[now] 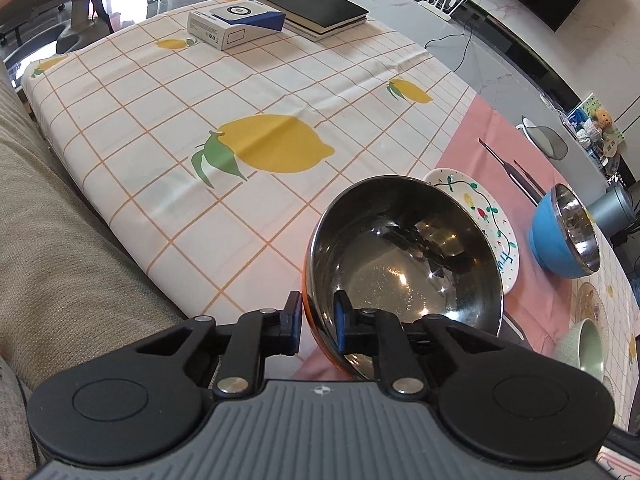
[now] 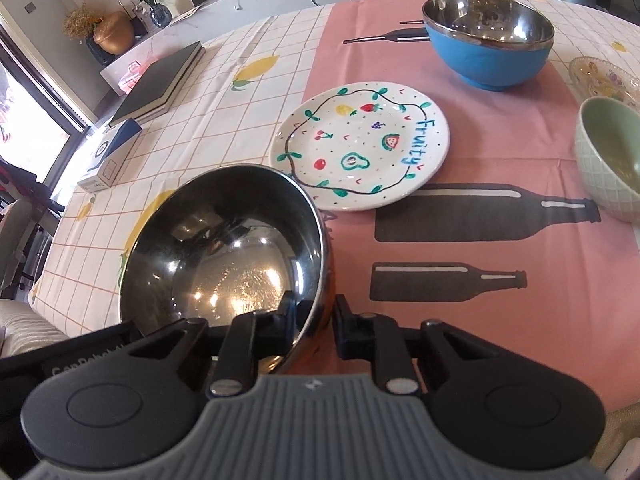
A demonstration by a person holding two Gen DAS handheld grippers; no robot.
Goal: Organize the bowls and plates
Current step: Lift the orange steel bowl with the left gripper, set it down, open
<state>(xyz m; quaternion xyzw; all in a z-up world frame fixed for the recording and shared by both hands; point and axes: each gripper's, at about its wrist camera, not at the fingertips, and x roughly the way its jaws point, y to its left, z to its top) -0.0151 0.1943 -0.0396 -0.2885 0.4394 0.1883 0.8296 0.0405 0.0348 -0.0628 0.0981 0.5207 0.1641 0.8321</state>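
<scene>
The left tongs (image 1: 318, 326) and right tongs (image 2: 314, 326) each pinch the rim of one steel bowl (image 1: 404, 256), orange outside, held tilted above the worktop (image 1: 180, 128) from opposite sides. At one o'clock the bowl hides part of the fruit-painted plate (image 2: 360, 148). Beyond the plate stands a blue bowl (image 2: 490, 46); at three o'clock, a green bowl (image 2: 608, 160). Only the right view shows the glass dish (image 2: 600, 78). A black book (image 1: 314, 10) and white box (image 1: 232, 26) lie far at eleven.

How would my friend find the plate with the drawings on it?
Look at the pink runner with bottle shapes on the table. The white plate lies flat near its left edge, beyond the bowl in the tongs. It alone has painted fruit and the word "fruity".
</scene>
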